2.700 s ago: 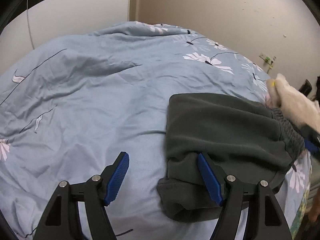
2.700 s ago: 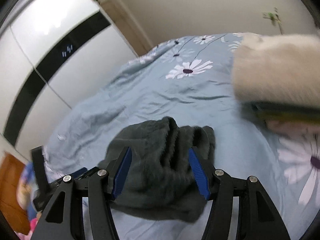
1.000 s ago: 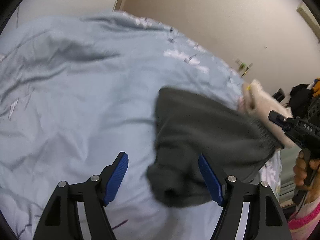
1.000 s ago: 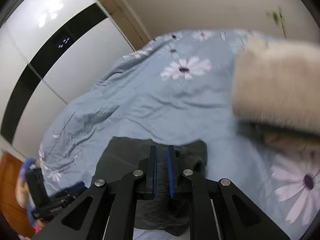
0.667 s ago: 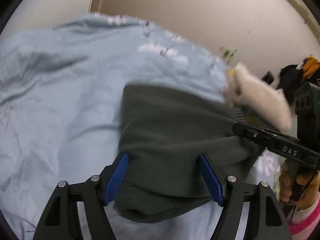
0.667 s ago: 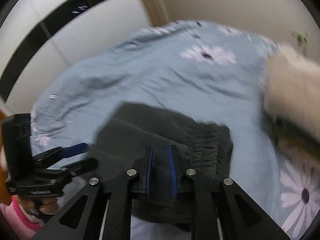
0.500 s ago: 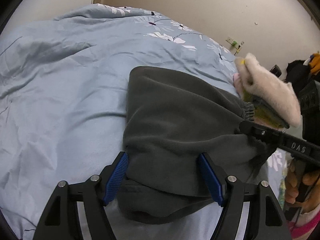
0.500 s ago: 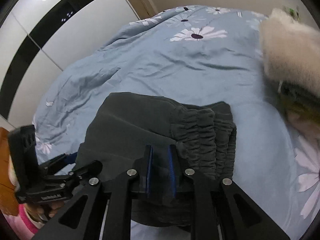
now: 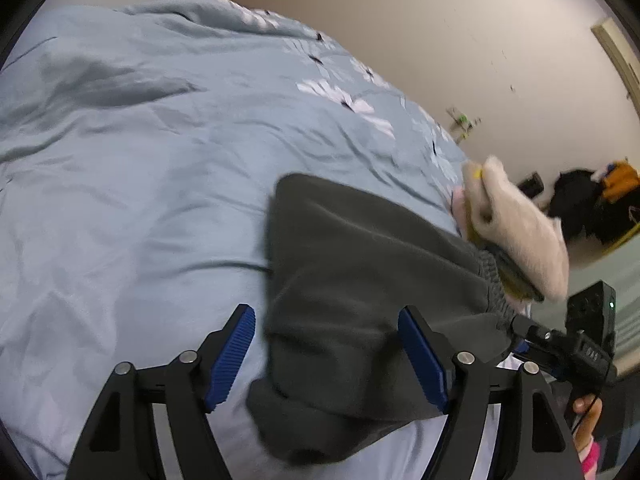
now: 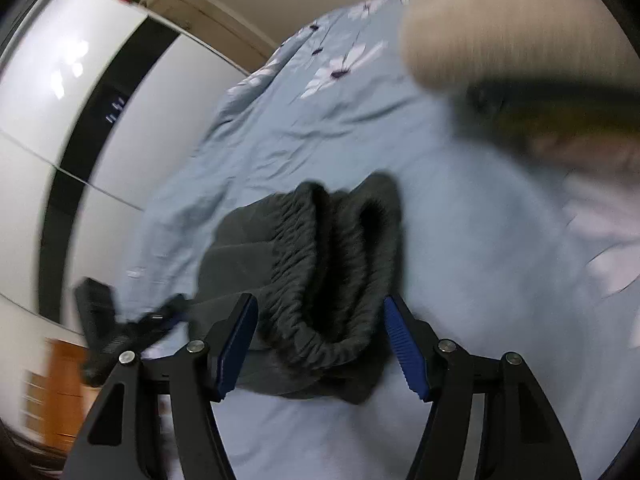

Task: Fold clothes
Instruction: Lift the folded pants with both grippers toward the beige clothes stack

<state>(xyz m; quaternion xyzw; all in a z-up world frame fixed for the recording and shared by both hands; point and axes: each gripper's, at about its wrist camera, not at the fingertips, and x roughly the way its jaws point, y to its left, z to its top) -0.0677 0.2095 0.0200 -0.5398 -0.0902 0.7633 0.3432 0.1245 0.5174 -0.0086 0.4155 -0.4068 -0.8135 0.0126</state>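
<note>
Dark grey fleece trousers [image 9: 360, 288] lie folded on the pale blue flowered bedspread [image 9: 140, 168]. My left gripper [image 9: 326, 356] is open, its blue pads either side of the trousers' near folded edge. In the right wrist view the bunched elastic waistband [image 10: 332, 272] lies between the open fingers of my right gripper [image 10: 320, 346], which holds nothing. The right gripper also shows in the left wrist view [image 9: 560, 344] at the waistband end.
A stack of folded clothes topped by a cream fluffy piece [image 9: 516, 232] sits at the bed's right edge, close to the trousers; it shows blurred in the right wrist view [image 10: 500, 28]. A white wardrobe with a black band [image 10: 80, 120] stands beyond the bed.
My right gripper was shut on the waistband and has opened, leaving the trousers on the bed. The left gripper stays open and has shifted slightly over the near edge.
</note>
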